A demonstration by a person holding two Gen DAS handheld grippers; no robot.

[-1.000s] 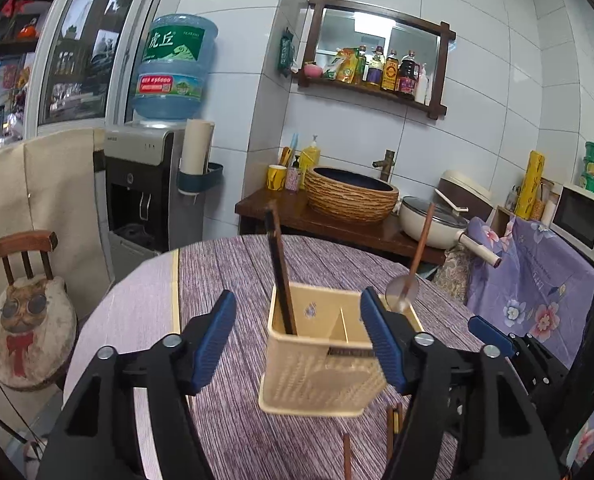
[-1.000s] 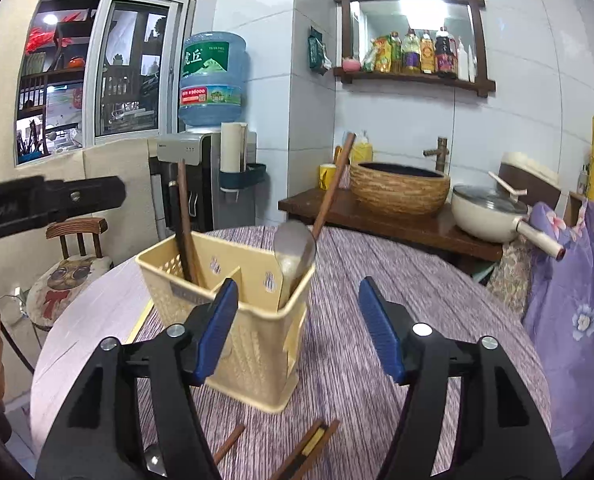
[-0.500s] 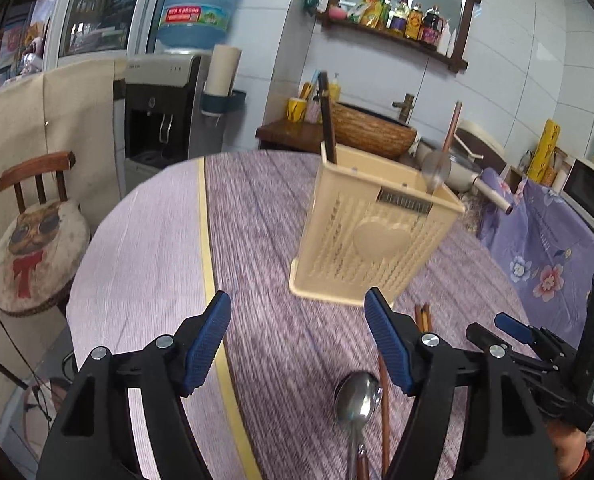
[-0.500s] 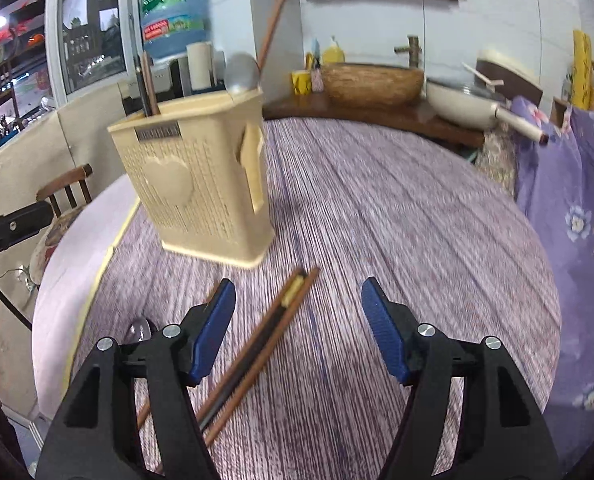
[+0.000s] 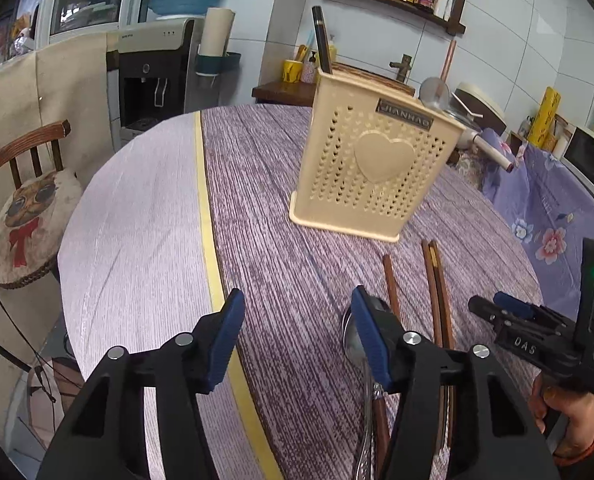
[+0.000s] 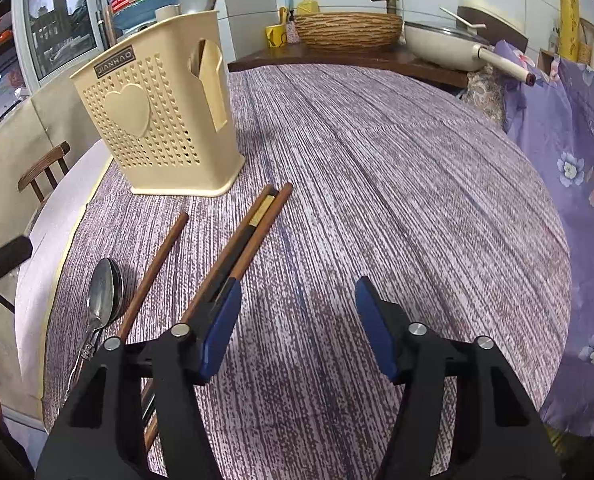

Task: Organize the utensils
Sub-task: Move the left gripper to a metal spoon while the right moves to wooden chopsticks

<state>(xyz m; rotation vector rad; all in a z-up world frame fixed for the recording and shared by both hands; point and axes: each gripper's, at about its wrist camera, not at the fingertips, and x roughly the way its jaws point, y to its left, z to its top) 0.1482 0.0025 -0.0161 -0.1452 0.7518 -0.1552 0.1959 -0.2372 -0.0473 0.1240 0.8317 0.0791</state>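
On the table (image 6: pixel 377 152) stands my holder (image 6: pixel 157 112), with a dark stick and one spoon (image 5: pixel 435 90) inside. Loose before it lie one spoon (image 6: pixel 105 292) and three sticks (image 6: pixel 253 228). Only my left view shows my right gripper (image 5: pixel 509 308). Both jaws have just been narrowing, gripping nothing: left gripper (image 5: pixel 295 332) beside the spoon.

Left gripper (image 5: pixel 295 334): I have it tilted downward, black arms with blue pads, jaws apart and just narrowed, nothing between them.
Right gripper (image 6: pixel 297 320): I have it pitched down likewise, jaws apart and just narrowed, nothing gripped.
Right hand (image 5: pixel 569 412): in the left camera, wrapped around the right gripper's black handle.
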